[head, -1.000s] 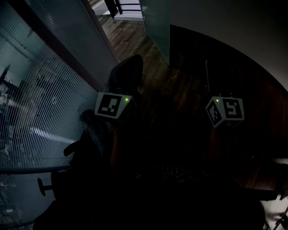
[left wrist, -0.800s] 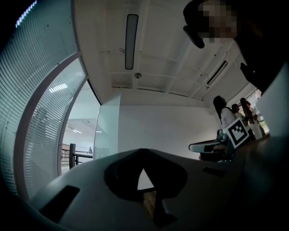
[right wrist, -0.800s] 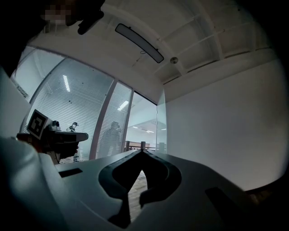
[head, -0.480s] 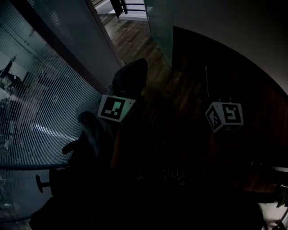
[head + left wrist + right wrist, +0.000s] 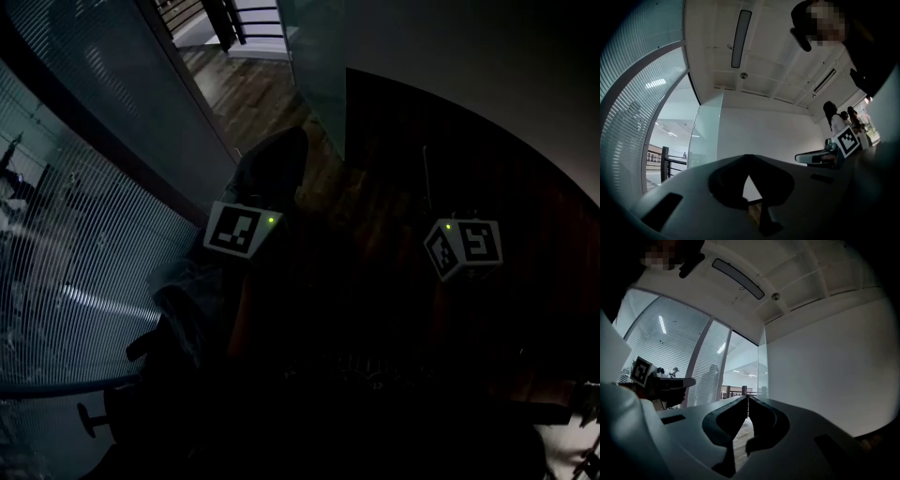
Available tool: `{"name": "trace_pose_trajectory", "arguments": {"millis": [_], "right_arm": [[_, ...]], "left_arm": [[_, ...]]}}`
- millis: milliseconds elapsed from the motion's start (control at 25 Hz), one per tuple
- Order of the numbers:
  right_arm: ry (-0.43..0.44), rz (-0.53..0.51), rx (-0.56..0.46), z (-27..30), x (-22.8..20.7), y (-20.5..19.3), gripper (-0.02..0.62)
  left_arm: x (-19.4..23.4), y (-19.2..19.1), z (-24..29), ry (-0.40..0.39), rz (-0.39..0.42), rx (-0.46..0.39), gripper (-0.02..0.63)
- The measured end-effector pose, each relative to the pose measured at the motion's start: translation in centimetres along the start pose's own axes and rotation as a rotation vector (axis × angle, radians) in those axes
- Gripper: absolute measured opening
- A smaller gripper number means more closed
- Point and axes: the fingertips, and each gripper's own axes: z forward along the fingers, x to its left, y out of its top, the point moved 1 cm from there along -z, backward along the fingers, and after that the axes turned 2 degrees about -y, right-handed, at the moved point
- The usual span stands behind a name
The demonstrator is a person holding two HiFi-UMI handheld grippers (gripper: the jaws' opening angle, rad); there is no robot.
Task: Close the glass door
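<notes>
The left gripper point(image 5: 748, 158) and the right gripper point(image 5: 747, 397) are both pointing forward, each with its jaws pressed together on nothing. Ahead, the wood floor point(image 5: 267, 89) is running through an open gap. There the glass door point(image 5: 314, 66) is standing beside the white wall point(image 5: 469, 56), untouched, and a railing point(image 5: 253, 14) is showing beyond.

We see the glass door point(image 5: 314, 66) as a tall, pale frosted pane. It stands upright at the far end, swung open just beside the white wall point(image 5: 450, 47) on the right, above wooden floor point(image 5: 253, 89).
</notes>
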Motion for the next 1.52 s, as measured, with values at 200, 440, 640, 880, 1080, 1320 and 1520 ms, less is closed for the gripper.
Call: {"name": "trace_pose_trajectory", "arguments": {"millis": [200,440,640,880,1080,1320,1520], "right_arm": [[-0.010,0.005,0.007,4.8,-0.6,-0.8,0.003],[-0.033,0.019,0.016,8.5,-2.7,-2.8,0.003],[-0.040,0.029,0.010,10.4,-2.7,-3.0,0.003],[-0.043,0.030,0.013,11.6,-3.1,-2.9,0.003],[-0.028,0.031,0.021,13.4,-3.4,-3.8,0.003],[0.003,0.041,0.033,17.5,-5.4,-5.5,0.003],[0.037,0.037,0.025,22.6,-7.3,-6.7,0.003]], "left_arm": [[3.9,-0.7,3.0,-0.006,0.006,0.006,0.002],[5.9,-2.9,6.7,-0.026,0.012,0.029,0.002],[7.7,-3.4,7.8,-0.032,0.021,0.017,0.002],[8.0,-4.0,8.8,-0.047,0.000,0.030,0.002],[9.5,-5.1,9.4,-0.021,-0.009,0.041,0.002],[11.5,-6.8,12.7,0.009,-0.001,0.053,0.002],[14.0,-8.2,16.6,0.030,0.015,0.053,0.002]]}}
